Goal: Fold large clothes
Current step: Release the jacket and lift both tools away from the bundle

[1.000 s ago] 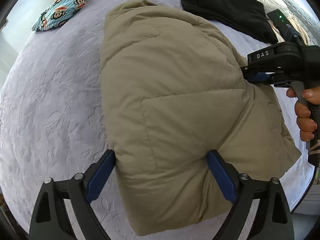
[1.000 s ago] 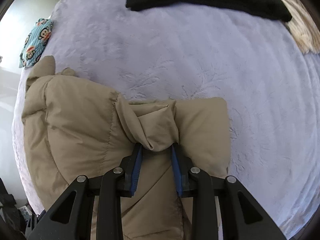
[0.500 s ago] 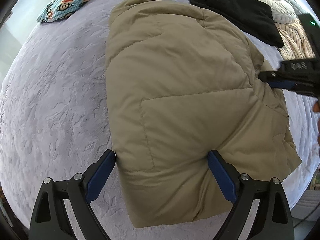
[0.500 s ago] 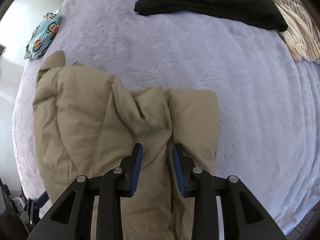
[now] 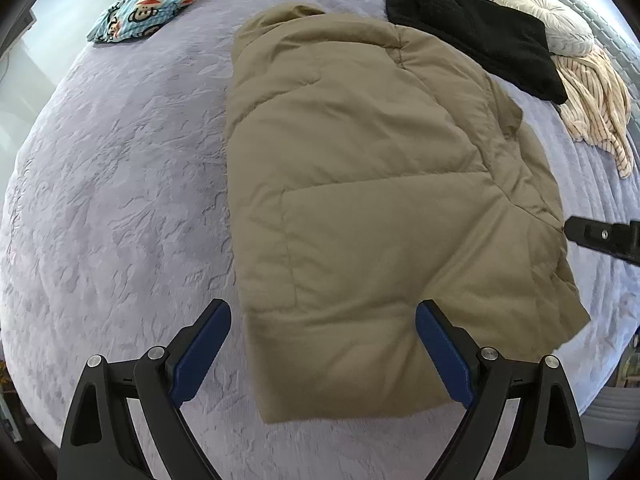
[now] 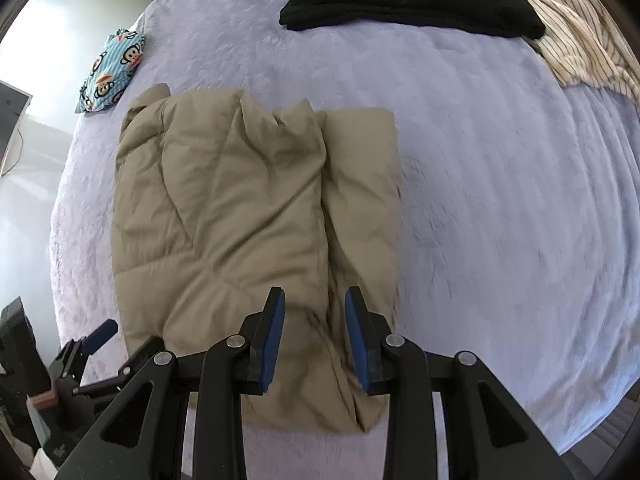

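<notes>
the tan puffer jacket (image 5: 360, 208) lies folded on the lavender bed (image 5: 120, 200). the left claw (image 5: 322, 354) gapes wide over its near edge, holding nothing. the right claw (image 6: 315, 336) hovers above it, part open, empty

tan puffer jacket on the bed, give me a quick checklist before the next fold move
1. Left gripper open, empty: ok.
2. Right gripper has let go of the fabric: ok, jaws apart, nothing pinched.
3. Tan puffer jacket lying folded on the bedspread: ok.
4. Folded sleeve lying flat: not ok, creased and bunched along the seam.
5. Black garment clear of the jacket: cannot tell, edges look close.
6. Jacket layers underneath aligned: cannot tell, hidden.
</notes>
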Demonstrator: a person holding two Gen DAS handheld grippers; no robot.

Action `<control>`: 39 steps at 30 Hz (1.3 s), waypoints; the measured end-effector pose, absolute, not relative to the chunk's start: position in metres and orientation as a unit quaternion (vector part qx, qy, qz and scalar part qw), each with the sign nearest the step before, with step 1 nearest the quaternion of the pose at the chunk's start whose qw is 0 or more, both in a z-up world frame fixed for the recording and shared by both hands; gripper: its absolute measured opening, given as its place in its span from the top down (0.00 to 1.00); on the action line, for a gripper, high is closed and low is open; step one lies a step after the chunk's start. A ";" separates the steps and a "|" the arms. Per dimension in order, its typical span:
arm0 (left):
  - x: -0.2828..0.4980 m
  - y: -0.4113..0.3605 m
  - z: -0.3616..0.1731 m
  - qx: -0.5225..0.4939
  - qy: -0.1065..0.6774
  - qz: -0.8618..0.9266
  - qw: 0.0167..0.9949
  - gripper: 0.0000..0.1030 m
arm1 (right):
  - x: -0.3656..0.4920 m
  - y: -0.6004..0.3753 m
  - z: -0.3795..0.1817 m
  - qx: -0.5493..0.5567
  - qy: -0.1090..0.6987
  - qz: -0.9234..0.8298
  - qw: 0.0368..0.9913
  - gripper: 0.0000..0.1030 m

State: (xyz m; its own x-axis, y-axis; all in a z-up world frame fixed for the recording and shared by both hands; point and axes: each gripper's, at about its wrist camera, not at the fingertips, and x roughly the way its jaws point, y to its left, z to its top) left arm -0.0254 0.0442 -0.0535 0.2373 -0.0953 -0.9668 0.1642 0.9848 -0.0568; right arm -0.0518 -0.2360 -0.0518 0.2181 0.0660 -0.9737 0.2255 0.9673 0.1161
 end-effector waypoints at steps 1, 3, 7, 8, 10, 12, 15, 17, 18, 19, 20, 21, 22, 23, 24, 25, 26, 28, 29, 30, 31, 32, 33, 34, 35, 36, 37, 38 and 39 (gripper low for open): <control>-0.027 0.044 -0.051 0.029 0.612 -0.083 0.786 0.08 | -0.056 -0.236 -0.050 0.117 0.624 -0.051 0.771 0.67; -0.034 0.045 -0.043 0.029 0.612 -0.084 0.786 0.08 | -0.063 -0.235 -0.045 0.115 0.624 -0.047 0.771 0.67; -0.048 0.045 -0.024 0.029 0.607 -0.077 0.791 0.08 | -0.076 -0.234 -0.035 0.113 0.622 -0.042 0.774 0.63; -0.051 0.044 -0.019 0.029 0.604 -0.074 0.793 0.08 | -0.080 -0.233 -0.032 0.113 0.621 -0.041 0.775 0.61; -0.056 0.045 -0.010 0.027 0.597 -0.071 0.798 0.08 | -0.088 -0.234 -0.027 0.112 0.619 -0.038 0.777 0.60; -0.062 0.044 0.000 0.024 0.591 -0.067 0.803 0.08 | -0.095 -0.233 -0.022 0.111 0.617 -0.036 0.778 0.60; -0.071 0.044 0.014 0.031 0.579 -0.053 0.813 0.00 | -0.102 -0.232 -0.014 0.107 0.614 -0.033 0.782 0.58; -0.077 0.046 0.021 0.032 0.574 -0.049 0.817 0.00 | -0.107 -0.230 -0.008 0.103 0.609 -0.031 0.786 0.54; -0.079 0.048 0.025 0.031 0.572 -0.046 0.818 0.00 | -0.109 -0.229 -0.004 0.100 0.607 -0.030 0.788 0.53; -0.082 0.049 0.031 0.031 0.567 -0.038 0.822 0.00 | -0.111 -0.228 0.001 0.095 0.604 -0.029 0.791 0.51; -0.082 0.049 0.037 0.035 0.563 -0.033 0.825 0.00 | -0.114 -0.226 0.006 0.090 0.601 -0.028 0.794 0.49; -0.085 0.049 0.044 0.041 0.556 -0.025 0.830 0.00 | -0.115 -0.225 0.010 0.086 0.599 -0.027 0.796 0.47; -0.088 0.049 0.052 0.043 0.548 -0.021 0.835 0.00 | -0.117 -0.223 0.017 0.080 0.595 -0.026 0.799 0.43; -0.088 0.052 0.058 0.039 0.544 -0.021 0.838 0.00 | -0.118 -0.220 0.023 0.073 0.590 -0.025 0.804 0.38; -0.090 0.053 0.064 0.032 0.540 -0.021 0.840 0.00 | -0.121 -0.216 0.031 0.063 0.582 -0.023 0.810 0.34; -0.090 0.054 0.070 0.027 0.538 -0.018 0.842 0.00 | -0.121 -0.213 0.037 0.055 0.577 -0.022 0.815 0.28; -0.091 0.055 0.077 0.026 0.534 -0.013 0.845 0.00 | -0.124 -0.209 0.045 0.046 0.569 -0.021 0.821 0.21; -0.093 0.056 0.087 0.028 0.528 -0.002 0.849 0.00 | -0.126 -0.204 0.056 0.033 0.558 -0.021 0.829 0.20; -0.094 0.056 0.092 0.028 0.523 0.003 0.852 0.00 | -0.126 -0.201 0.062 0.029 0.552 -0.022 0.833 0.20; -0.095 0.056 0.097 0.026 0.520 0.005 0.854 0.00 | -0.127 -0.200 0.066 0.025 0.547 -0.024 0.837 0.19; -0.097 0.056 0.102 0.022 0.517 0.005 0.856 0.00 | -0.129 -0.198 0.070 0.024 0.543 -0.024 0.839 0.19; -0.098 0.055 0.106 0.018 0.515 0.006 0.857 0.00 | -0.130 -0.197 0.072 0.022 0.540 -0.024 0.841 0.19; -0.099 0.055 0.109 0.015 0.513 0.007 0.858 0.00 | -0.131 -0.196 0.075 0.019 0.536 -0.026 0.844 0.19; -0.100 0.054 0.113 0.014 0.512 0.009 0.859 0.00 | -0.133 -0.194 0.079 0.015 0.529 -0.029 0.848 0.19; -0.101 0.054 0.115 0.013 0.510 0.009 0.860 0.00 | -0.135 -0.193 0.082 0.011 0.522 -0.033 0.852 0.19; -0.103 0.053 0.118 0.013 0.509 0.009 0.861 0.00 | -0.136 -0.191 0.084 0.009 0.518 -0.035 0.855 0.18; -0.104 0.052 0.121 0.014 0.507 0.009 0.862 0.00 | -0.137 -0.191 0.086 0.007 0.513 -0.040 0.857 0.13; -0.104 0.051 0.123 0.015 0.506 0.009 0.862 0.00 | -0.138 -0.191 0.089 0.005 0.509 -0.043 0.860 0.03; -0.106 0.050 0.125 0.016 0.505 0.009 0.863 0.00 | -0.139 -0.190 0.090 0.006 0.505 -0.042 0.862 0.00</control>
